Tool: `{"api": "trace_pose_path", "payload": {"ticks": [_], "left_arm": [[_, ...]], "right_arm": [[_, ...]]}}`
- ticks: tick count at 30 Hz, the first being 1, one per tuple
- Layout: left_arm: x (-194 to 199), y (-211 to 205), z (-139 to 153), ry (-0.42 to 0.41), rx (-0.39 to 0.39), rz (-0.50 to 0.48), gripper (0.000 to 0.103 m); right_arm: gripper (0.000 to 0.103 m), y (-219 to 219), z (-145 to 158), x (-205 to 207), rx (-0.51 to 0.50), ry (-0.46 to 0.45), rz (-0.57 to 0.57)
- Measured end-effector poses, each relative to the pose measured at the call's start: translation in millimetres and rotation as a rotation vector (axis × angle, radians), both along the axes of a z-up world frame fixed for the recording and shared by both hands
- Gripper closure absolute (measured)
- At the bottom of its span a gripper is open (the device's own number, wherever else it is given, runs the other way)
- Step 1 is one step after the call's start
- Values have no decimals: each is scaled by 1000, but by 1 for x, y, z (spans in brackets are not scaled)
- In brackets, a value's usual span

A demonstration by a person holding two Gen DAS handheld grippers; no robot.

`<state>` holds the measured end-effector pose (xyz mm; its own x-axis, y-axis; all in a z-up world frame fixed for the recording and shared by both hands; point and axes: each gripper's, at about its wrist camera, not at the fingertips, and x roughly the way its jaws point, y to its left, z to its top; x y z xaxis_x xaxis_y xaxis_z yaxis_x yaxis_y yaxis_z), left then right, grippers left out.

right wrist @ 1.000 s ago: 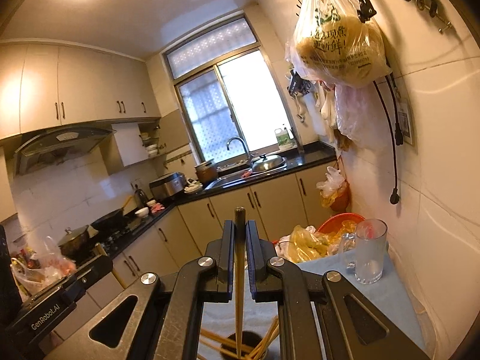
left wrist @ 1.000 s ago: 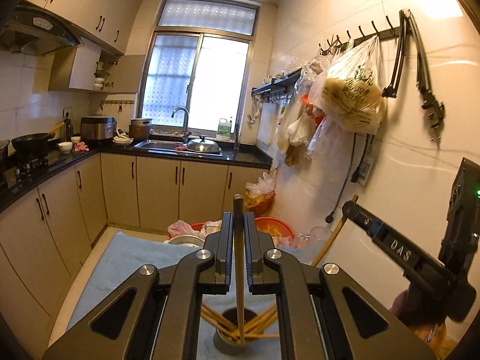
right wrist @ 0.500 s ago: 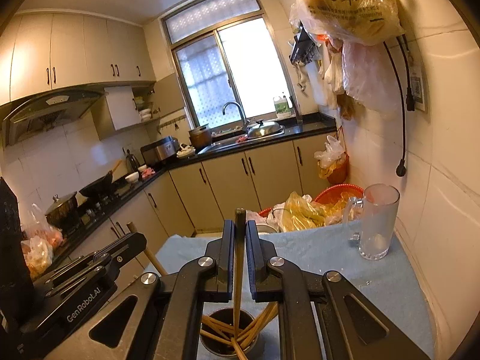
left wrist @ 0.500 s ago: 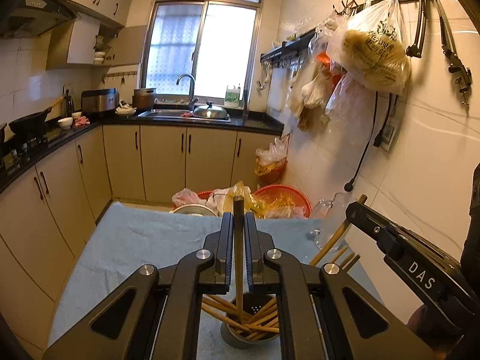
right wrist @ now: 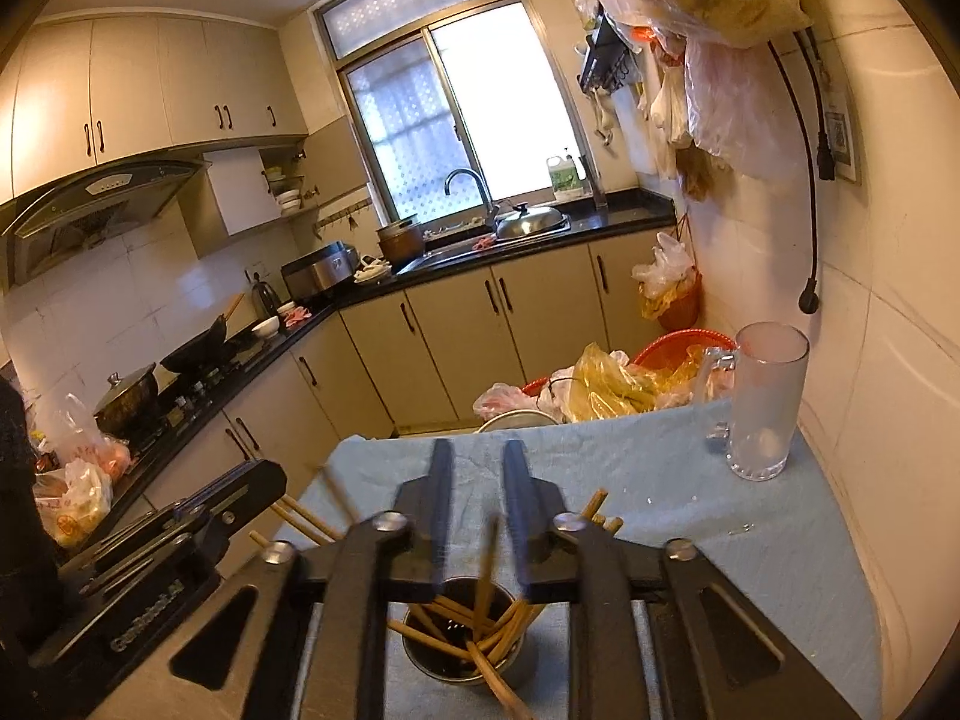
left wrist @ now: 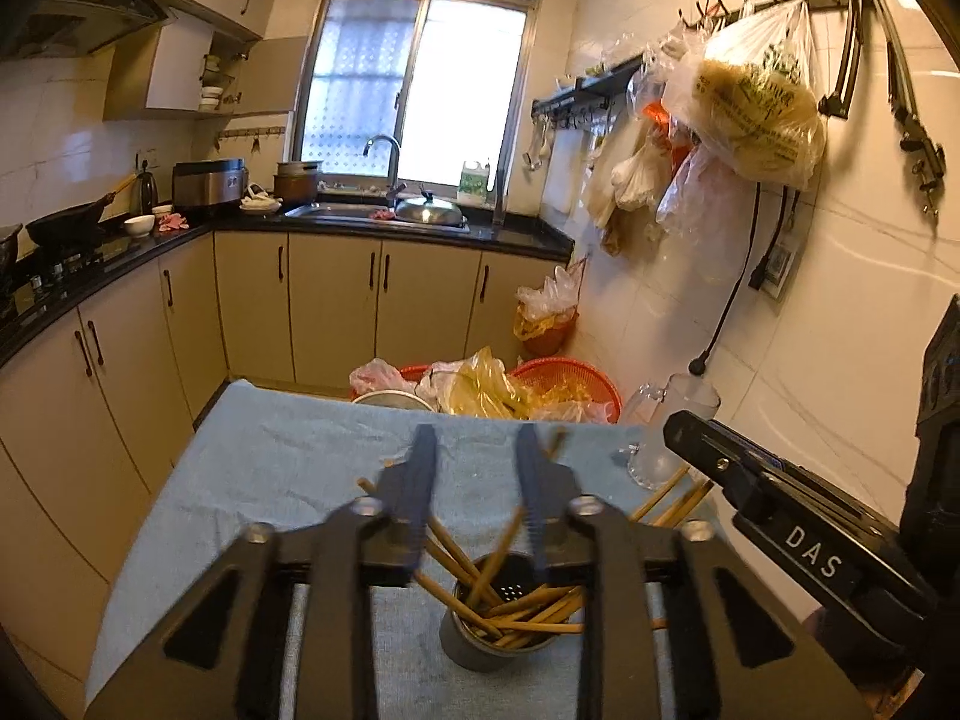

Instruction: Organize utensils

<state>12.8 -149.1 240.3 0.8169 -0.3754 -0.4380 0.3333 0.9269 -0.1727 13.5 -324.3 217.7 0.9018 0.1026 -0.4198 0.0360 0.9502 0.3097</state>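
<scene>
A metal utensil holder (left wrist: 474, 654) stands on the blue tablecloth (left wrist: 288, 462) with several wooden chopsticks (left wrist: 534, 606) fanned out in it. My left gripper (left wrist: 474, 450) hovers just above it, jaws opening, and a blurred chopstick (left wrist: 504, 546) slips free between them into the holder. In the right wrist view the same holder (right wrist: 444, 675) sits under my right gripper (right wrist: 478, 468). Its jaws are also opening, and a loose blurred chopstick (right wrist: 489, 558) falls among the others (right wrist: 438, 606). Neither gripper's pads press on anything.
A glass mug (right wrist: 762, 408) stands on the cloth (right wrist: 690, 516) at the far right by the tiled wall. Red baskets with plastic bags (left wrist: 498, 390) lie beyond the table's far edge. Each gripper's body shows at the side of the other's view. Cabinets and counter run along the left.
Both grippers were shut on one upright chopstick each. They came down over the holder, and both pairs of jaws have now parted, letting the chopsticks drop into it.
</scene>
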Motion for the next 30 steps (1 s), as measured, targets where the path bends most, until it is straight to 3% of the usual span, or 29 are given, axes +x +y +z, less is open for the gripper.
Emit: {"api": "trace_pose_path", "payload": {"ticks": [2, 13, 19, 30], "left_arm": [[-9, 5, 5, -19, -9, 7, 65], [-55, 28, 24, -61, -48, 32, 51], [-87, 38, 33, -106, -54, 63, 32], [-152, 59, 33, -162, -49, 77, 7]], "right_arm": [[63, -1, 4, -4, -7, -8, -8], [53, -8, 31, -50, -21, -56, -40], [47, -9, 44, -88, -59, -93, -57], [38, -7, 27, -147, -101, -57, -73]]}}
